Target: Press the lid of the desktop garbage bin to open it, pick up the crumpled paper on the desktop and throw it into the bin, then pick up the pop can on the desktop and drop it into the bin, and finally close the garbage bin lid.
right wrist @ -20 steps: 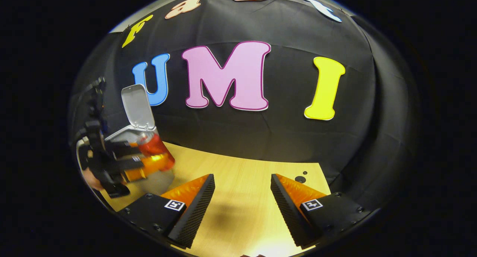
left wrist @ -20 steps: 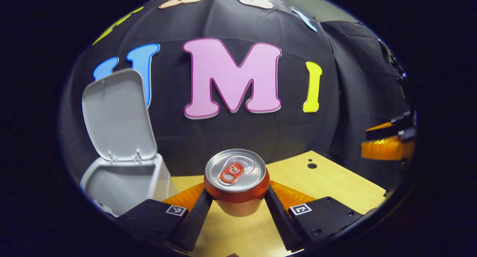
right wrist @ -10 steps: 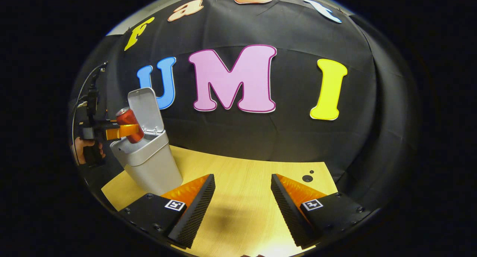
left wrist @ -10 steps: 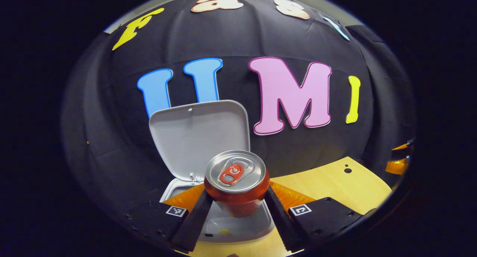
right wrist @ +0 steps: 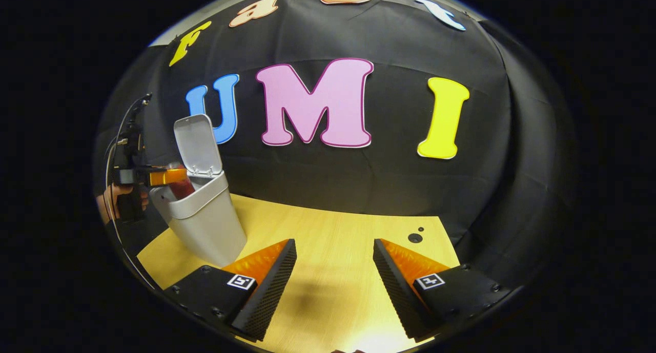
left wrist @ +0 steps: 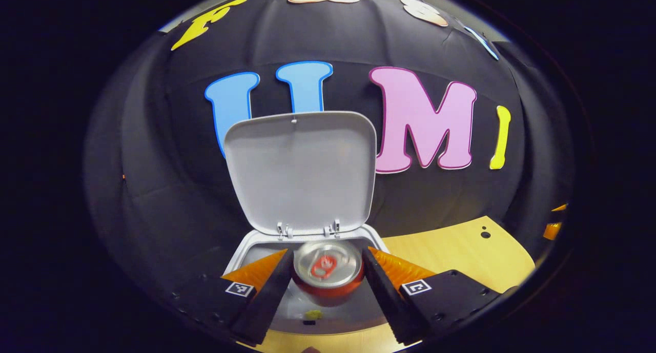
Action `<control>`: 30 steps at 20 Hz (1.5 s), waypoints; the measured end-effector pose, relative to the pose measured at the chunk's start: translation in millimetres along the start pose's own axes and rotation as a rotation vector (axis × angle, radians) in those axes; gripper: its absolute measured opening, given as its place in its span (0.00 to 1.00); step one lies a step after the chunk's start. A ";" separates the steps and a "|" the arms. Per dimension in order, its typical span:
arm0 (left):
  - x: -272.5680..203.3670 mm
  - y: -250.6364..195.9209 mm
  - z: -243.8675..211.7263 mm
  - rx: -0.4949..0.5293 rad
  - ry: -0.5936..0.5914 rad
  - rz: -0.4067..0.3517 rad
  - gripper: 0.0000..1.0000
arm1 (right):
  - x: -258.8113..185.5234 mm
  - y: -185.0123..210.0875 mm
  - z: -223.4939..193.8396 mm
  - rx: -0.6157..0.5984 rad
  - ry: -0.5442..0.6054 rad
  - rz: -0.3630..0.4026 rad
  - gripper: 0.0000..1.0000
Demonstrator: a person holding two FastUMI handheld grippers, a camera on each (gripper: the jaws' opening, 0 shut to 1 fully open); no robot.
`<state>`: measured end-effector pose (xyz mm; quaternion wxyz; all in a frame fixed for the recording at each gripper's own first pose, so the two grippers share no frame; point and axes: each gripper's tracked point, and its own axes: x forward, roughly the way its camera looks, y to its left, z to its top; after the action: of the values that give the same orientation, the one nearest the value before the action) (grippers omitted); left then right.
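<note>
Dropping: pop can [left wrist: 327, 272] now falling into the bin [left wrist: 246, 250], below its raised lid [left wrist: 300, 171].
Left gripper [left wrist: 326, 291]: fingers parted, can released.
Right gripper [right wrist: 333, 286]: wide open, empty.
Remaining: close lid.

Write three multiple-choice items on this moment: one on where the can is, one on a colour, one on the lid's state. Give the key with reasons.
1. Where is the red aluminium pop can?
A. Standing on the desk
B. At the mouth of the grey plastic bin, between the left gripper fingers
C. Between the right gripper fingers

2. What colour is the can's pull tab?
A. Red
B. Blue
C. Green

3. How is the bin's grey hinged lid?
A. Shut
B. Lying on the desk
C. Raised open

Key: B, the can sits at the rim; A, the tab shows red; C, the lid stands upright.
</note>
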<state>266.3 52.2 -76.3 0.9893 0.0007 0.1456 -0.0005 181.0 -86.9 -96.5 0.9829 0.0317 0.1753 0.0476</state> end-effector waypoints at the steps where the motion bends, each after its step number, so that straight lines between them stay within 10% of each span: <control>1: 0.3 -2.3 8.1 0.003 -0.010 -0.006 0.94 | -1.4 -2.7 -0.7 0.005 0.000 -0.005 0.97; 7: 12.4 4.3 88.9 -0.089 -0.111 -0.048 0.95 | -4.8 -21.4 -0.2 0.016 -0.008 -0.040 0.97; 20: 55.2 46.6 186.9 0.040 -0.305 0.031 0.89 | -24.4 -59.0 -21.4 0.071 0.001 -0.125 0.97; 30: 42.0 27.1 118.3 0.059 -0.008 -0.068 0.89 | -21.5 -47.3 -20.5 0.078 0.000 -0.105 0.97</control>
<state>340.7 79.1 25.0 0.9889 0.0251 0.1413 -0.0386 157.7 -135.3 -112.1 0.9820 0.0607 0.1785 -0.0108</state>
